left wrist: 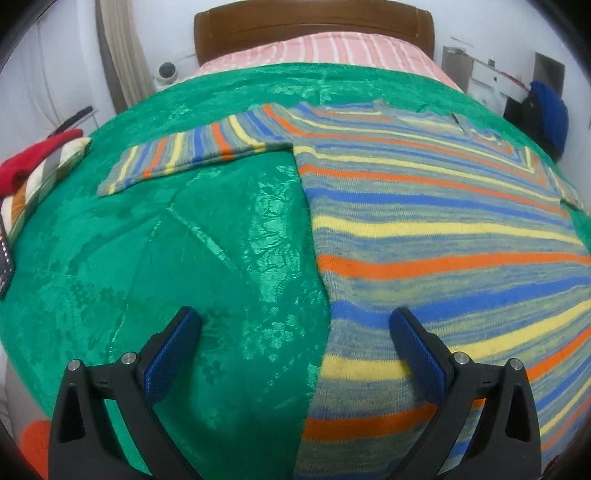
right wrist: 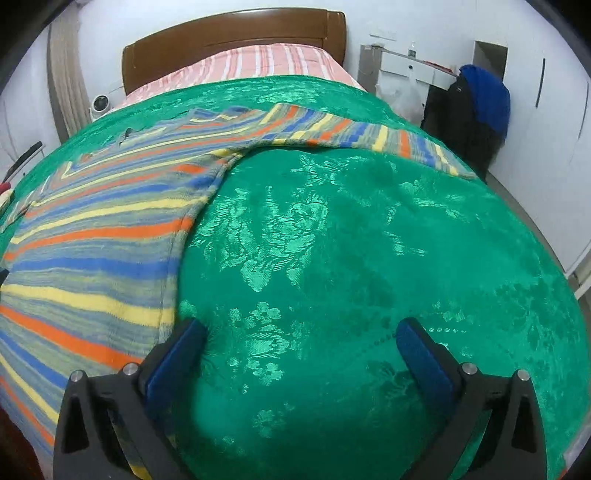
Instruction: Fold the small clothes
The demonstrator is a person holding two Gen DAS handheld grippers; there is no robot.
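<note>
A striped sweater [left wrist: 424,236] — orange, blue, yellow and grey bands — lies spread flat on the green bedspread [left wrist: 207,258] that covers the near part of a bed, its hem toward the bed's near edge and its neck toward the wooden headboard [left wrist: 314,29]. One sleeve [left wrist: 192,151] stretches out flat toward the left edge of the bed; the other sleeve [right wrist: 369,136] reaches toward the right edge, close to where the bedspread falls away. The left gripper [left wrist: 295,321] hangs over the sweater's left side seam near the hem with its jaws spread wide and nothing between them: one blue pad is above bare bedspread, the other above the knit. The right gripper [right wrist: 301,332] is likewise wide open and empty — its left finger sits just at the sweater's right side edge, its right finger over plain green cloth. Whether either gripper touches the fabric cannot be told. Beyond the bedspread a pink striped sheet [left wrist: 325,48] shows below the headboard. A red item [left wrist: 33,155] rests on a checked cushion [left wrist: 55,166] at the bed's left edge, and a blue garment [right wrist: 487,96] hangs by the wall past the right edge.
</note>
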